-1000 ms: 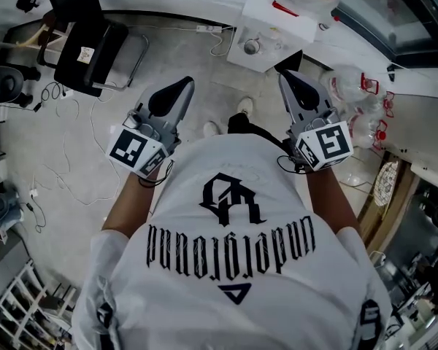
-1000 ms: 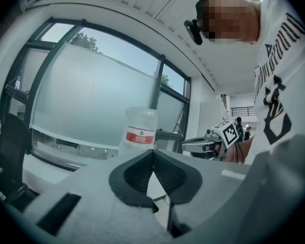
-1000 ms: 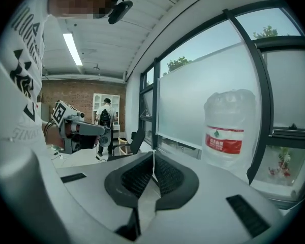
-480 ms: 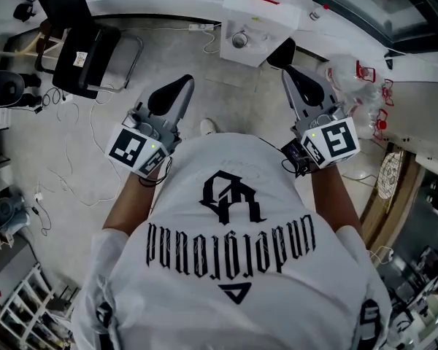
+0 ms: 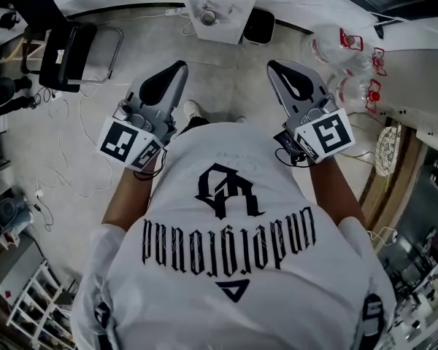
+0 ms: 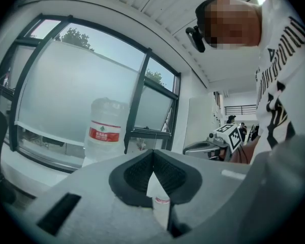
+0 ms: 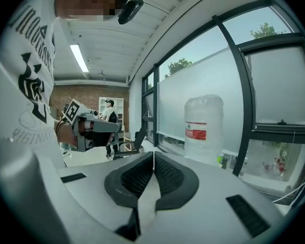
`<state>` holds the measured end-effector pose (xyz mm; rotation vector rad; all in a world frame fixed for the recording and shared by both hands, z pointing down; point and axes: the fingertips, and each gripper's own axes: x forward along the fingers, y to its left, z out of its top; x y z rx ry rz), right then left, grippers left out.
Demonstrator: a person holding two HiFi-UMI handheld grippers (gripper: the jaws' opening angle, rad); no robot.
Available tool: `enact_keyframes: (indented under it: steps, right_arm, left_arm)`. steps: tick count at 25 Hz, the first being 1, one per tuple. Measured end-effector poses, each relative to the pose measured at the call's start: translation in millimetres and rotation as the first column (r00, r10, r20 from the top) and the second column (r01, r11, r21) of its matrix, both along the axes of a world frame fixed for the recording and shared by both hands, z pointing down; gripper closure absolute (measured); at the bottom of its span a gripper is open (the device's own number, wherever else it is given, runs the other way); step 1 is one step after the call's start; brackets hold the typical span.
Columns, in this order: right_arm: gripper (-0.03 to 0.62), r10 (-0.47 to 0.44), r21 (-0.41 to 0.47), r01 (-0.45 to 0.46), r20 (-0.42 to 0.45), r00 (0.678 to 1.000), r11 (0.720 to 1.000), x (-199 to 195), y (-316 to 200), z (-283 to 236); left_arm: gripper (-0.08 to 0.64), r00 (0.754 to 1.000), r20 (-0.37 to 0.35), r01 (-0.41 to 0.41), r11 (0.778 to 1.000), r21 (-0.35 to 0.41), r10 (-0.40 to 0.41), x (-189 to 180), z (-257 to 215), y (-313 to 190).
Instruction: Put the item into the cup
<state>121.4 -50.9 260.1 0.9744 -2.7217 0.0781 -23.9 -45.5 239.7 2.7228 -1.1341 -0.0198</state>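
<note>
Both forearms are held out in front of the torso, side by side. The left gripper (image 5: 177, 71) and the right gripper (image 5: 279, 70) point forward, jaws closed tip to tip, both empty.

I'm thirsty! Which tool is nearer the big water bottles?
The right tool; the bottles stand on its side, away from the left tool.

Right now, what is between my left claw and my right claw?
Head view: bare grey floor between the left claw and the right claw, plus one white shoe near the left one.
</note>
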Motion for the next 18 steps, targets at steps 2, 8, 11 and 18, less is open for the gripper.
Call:
enact_keyframes:
  steps: [2,8,11,18]
  right_arm:
    - [0.572,-0.011,-0.003,0.011,0.004,1.000,1.000,18,9,2]
    - [0.572,-0.051,-0.010,0.052,0.013,0.999,0.999,62,34,9]
    - [0.572,-0.075,-0.013,0.076,0.019,0.997,0.997,75,46,13]
    - [0.572,-0.128,-0.037,0.129,0.014,0.992,0.991,82,65,23]
  left_arm:
    - [0.545,1.000,0.005,0.006,1.000,-0.002,-0.006,18,1,10]
    - [0.545,0.999,0.016,0.037,0.999,-0.021,-0.037,62,12,42]
    - [0.546,0.999,0.022,0.051,0.998,-0.029,-0.050,76,17,55]
    - [0.545,0.996,0.034,0.087,0.995,-0.055,-0.085,86,24,77]
